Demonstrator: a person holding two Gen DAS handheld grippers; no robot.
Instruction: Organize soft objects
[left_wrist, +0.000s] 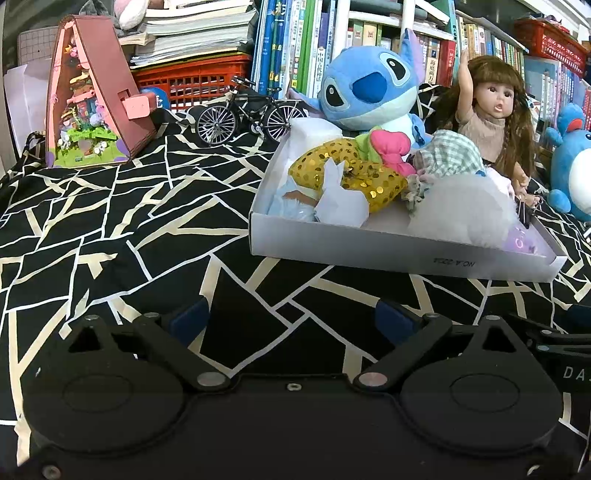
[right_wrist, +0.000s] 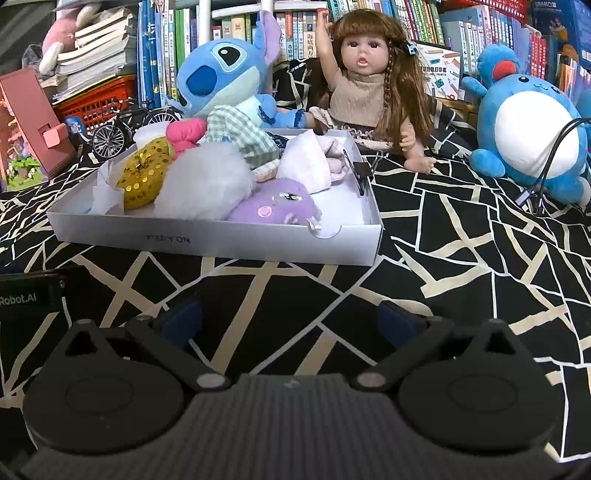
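The left tongs (left_wrist: 291, 321) sit low over the black cloth with cream lines (left_wrist: 110, 229), fingers spread wide with nothing between them, level and aimed at the white tray (left_wrist: 369, 251). The right tongs (right_wrist: 288, 317) take the same low, level pose just beside them, also wide open and empty, facing the tray's near wall.

From the left, one pink A-frame model house (left_wrist: 92, 99) stands at the back, then one miniature bicycle (left_wrist: 247, 114). One tray lies on the cloth, holding the soft things in a heap: one gold sequined piece (right_wrist: 144, 173), one pink bow (right_wrist: 184, 134), one green checked cloth toy (right_wrist: 240, 136), one white fluffy ball (right_wrist: 207, 184), one purple plush (right_wrist: 273, 210). Behind the tray sit one blue Stitch plush (right_wrist: 221, 74) and one long-haired doll (right_wrist: 369, 85), arm raised. Far right stands one round blue plush (right_wrist: 528, 129), well apart from the tray.
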